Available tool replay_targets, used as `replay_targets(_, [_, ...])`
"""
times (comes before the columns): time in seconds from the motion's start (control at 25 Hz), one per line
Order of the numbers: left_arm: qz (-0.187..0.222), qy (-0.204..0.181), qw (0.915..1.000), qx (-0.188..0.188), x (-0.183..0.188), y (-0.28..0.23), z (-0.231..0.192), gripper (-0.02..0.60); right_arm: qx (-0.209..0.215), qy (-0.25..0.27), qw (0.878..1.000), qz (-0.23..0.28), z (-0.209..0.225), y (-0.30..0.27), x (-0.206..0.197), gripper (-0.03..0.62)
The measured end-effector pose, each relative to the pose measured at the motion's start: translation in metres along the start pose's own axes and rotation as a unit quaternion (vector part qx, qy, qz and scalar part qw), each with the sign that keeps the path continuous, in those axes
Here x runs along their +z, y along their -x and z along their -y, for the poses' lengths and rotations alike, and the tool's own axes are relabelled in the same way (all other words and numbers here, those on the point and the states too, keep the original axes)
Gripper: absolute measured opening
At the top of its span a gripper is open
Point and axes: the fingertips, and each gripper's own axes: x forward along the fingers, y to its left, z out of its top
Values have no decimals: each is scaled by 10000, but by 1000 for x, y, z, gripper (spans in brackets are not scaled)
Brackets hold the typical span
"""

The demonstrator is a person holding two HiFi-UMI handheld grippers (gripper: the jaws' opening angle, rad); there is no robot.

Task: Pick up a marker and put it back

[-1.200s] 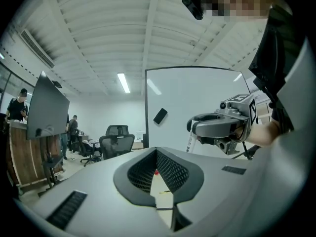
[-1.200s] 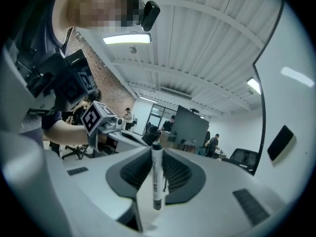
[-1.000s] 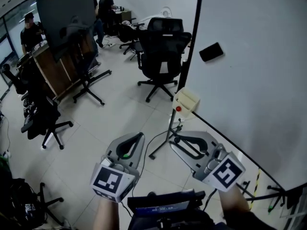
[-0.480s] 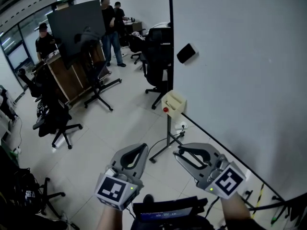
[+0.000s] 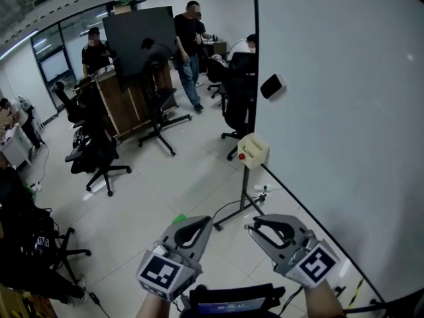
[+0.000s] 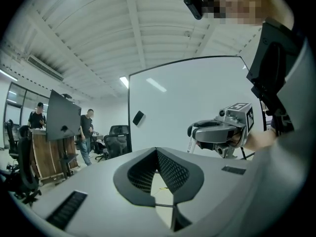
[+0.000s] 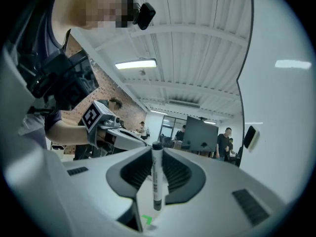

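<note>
In the right gripper view, a white marker [image 7: 157, 179] with a black cap stands upright between the jaws of my right gripper [image 7: 157, 152], which is shut on it. In the head view that gripper [image 5: 273, 229] hangs low at the right, near the foot of the big whiteboard [image 5: 344, 111]; the marker is not clear there. Level with it on the left is my left gripper [image 5: 191, 233]. The left gripper view shows it [image 6: 157, 153] with its fingertips together and nothing between them.
A black eraser [image 5: 272, 86] sticks to the whiteboard. A cream box with a red button [image 5: 253, 150] stands on a thin stand by the board's edge. Office chairs [image 5: 99, 161], a dark panel on a stand [image 5: 136, 38] and several people fill the room behind.
The head view has tipped up and shows more of the room. Both grippers sit lower in the frame. The marker stays in the right gripper.
</note>
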Motion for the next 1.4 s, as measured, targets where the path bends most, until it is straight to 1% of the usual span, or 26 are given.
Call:
replay_targets(0.08, [-61,-36,10000,63,-2,5,0,0,44,-27,10000,68,-3,-1,1,86])
replay_targets(0.28, [-237,-90,9995,163,-11,15,-8,0,106,-74,9999,40,-11,-12,-2,86])
replay_targets(0.44, [-54,-28,9996,290,-13,32,-25,0,112,-118,9998,-147,-22,-28,-4,86])
replay_targets(0.56, [63,-9,9996,262,-9,41,-40,0,126,-45,9998,-151,-27,-45,3,86])
replay_targets(0.84, [180,-230,9993,248,8,64,-71,0,184,140,9997,-15,-42,-82,29,86])
replay_targets(1.04, [250,-321,9987,299,13,82,-91,0,259,200,9995,6,-55,-108,33,86])
replay_targets(1.2, [309,-352,9983,359,10,93,-108,0,341,205,9992,-14,-63,-128,31,86])
replay_targets(1.4, [330,-277,9983,392,-1,105,-129,0,379,266,9989,-106,-72,-149,29,86])
